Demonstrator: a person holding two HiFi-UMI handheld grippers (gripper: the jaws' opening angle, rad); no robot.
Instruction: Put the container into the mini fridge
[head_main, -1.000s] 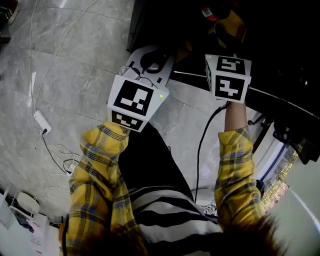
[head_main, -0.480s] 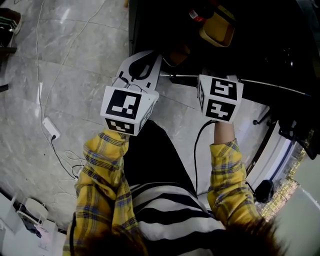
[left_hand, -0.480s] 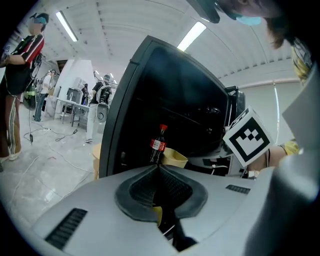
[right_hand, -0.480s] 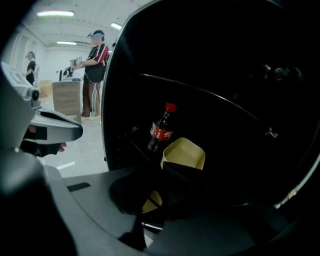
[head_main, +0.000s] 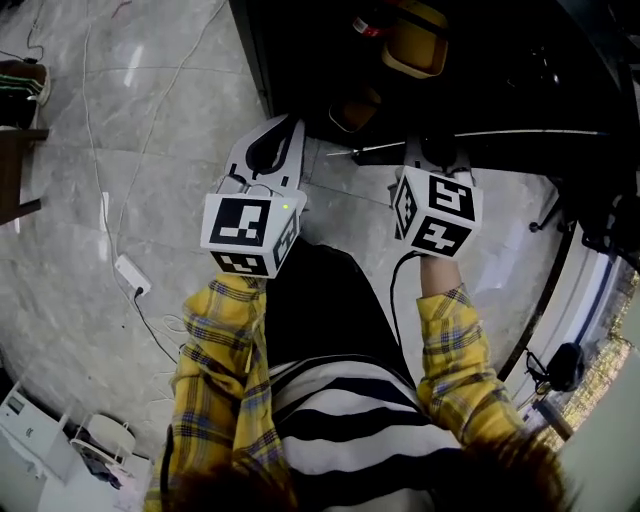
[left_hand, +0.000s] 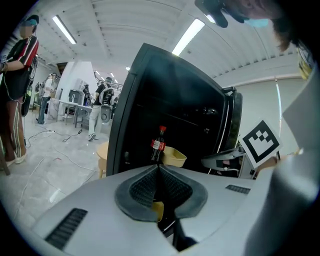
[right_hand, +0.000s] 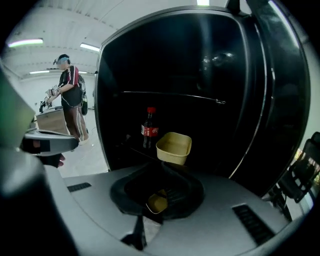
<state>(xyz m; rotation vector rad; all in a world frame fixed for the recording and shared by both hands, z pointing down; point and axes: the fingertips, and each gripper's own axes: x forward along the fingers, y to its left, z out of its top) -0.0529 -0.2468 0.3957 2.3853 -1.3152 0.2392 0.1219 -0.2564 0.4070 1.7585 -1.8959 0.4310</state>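
Note:
A tan open container (head_main: 415, 45) (right_hand: 174, 147) (left_hand: 172, 156) stands on a shelf inside the open black mini fridge (head_main: 500, 70), right beside a cola bottle (right_hand: 148, 129) (left_hand: 158, 145). My left gripper (head_main: 272, 150) (left_hand: 159, 166) hangs in front of the fridge's left edge, shut, nothing in it. The right gripper (head_main: 435, 155) (right_hand: 164, 170) is level with it, short of the shelf and apart from the container, its jaws together and empty. In the head view its marker cube hides most of its jaws.
A second yellowish bowl (head_main: 355, 108) sits lower in the fridge. The fridge door (right_hand: 280, 100) stands open at the right. A power strip (head_main: 130, 272) and cables lie on the marble floor at the left. People (right_hand: 70, 100) (left_hand: 20, 75) stand farther off.
Both grippers have drawn back from the fridge toward the person. The container and bottle stay on the shelf, now farther from the right gripper.

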